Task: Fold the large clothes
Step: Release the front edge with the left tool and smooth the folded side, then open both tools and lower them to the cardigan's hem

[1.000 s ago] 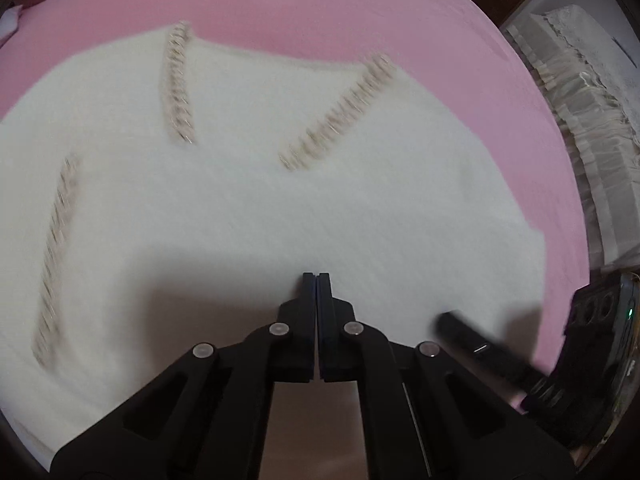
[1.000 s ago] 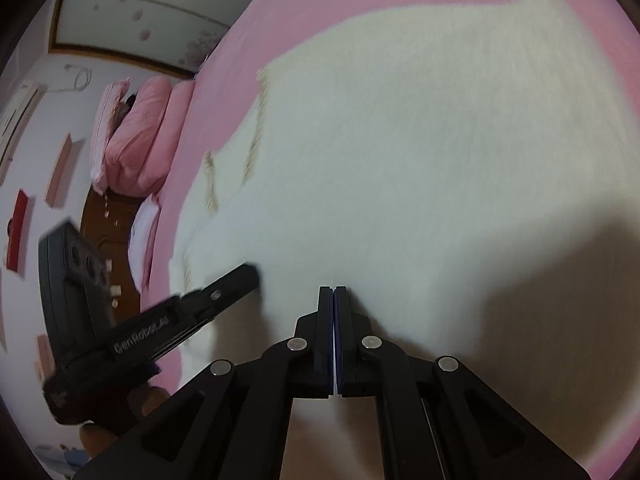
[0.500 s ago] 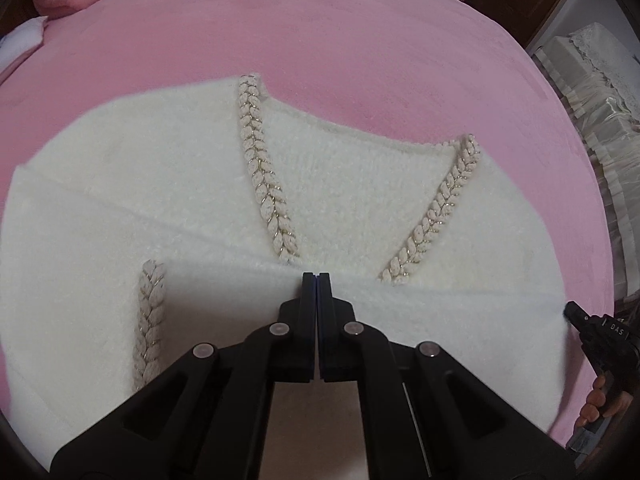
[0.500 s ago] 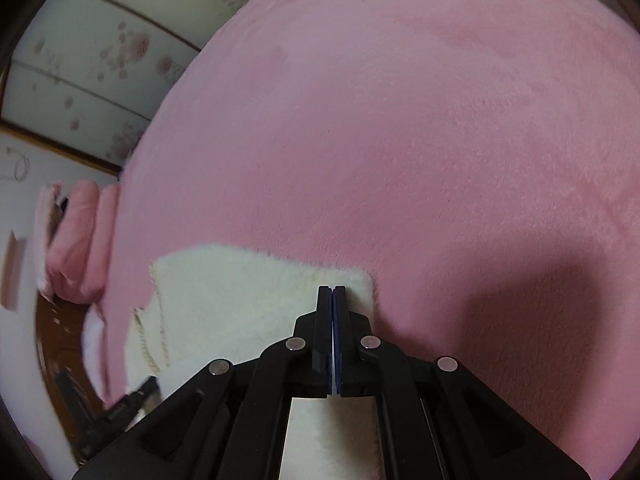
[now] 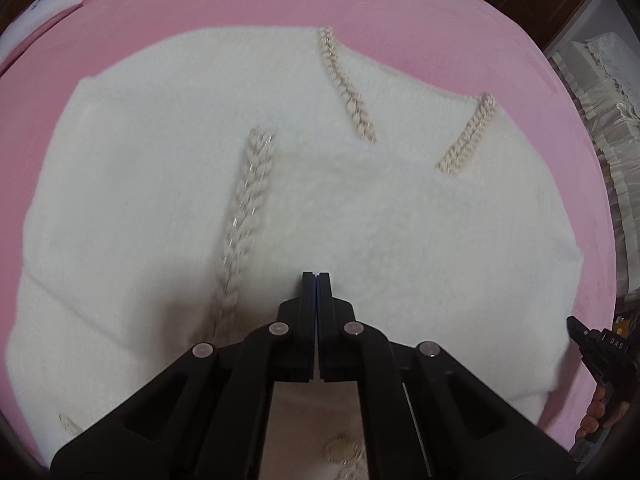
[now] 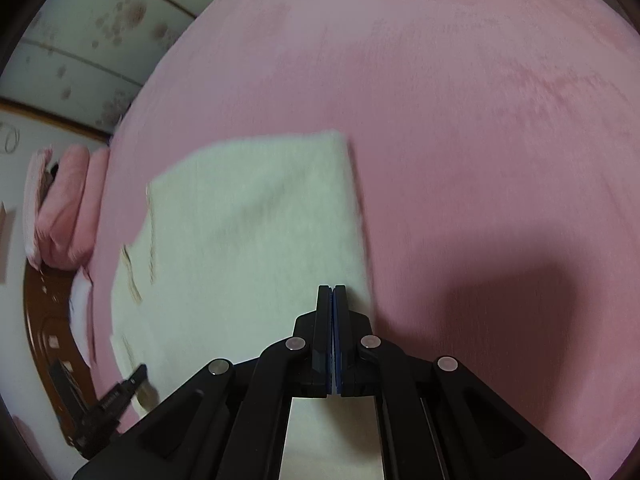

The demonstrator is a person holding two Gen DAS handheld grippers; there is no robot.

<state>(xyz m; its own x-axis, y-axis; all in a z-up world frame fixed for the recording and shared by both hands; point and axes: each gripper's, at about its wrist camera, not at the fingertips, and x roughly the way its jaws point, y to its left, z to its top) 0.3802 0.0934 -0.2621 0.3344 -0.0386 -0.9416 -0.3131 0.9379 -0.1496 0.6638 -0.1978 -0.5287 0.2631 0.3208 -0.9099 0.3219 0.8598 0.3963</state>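
Left wrist: one sweater (image 5: 160,160), two closed claws (image 5: 316,276).

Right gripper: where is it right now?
Right gripper hangs shut over the white sweater's right edge, pink blanket beyond; left wrist view shows it lower right.

Bare blanket (image 6: 480,100) rt of sweater (image 6: 248,240)

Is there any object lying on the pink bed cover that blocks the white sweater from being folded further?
Nothing visible does. The white sweater lies alone on the pink bed cover. The left gripper and right gripper have their jaws closed directly over the fabric; whether they pinch it is hidden.
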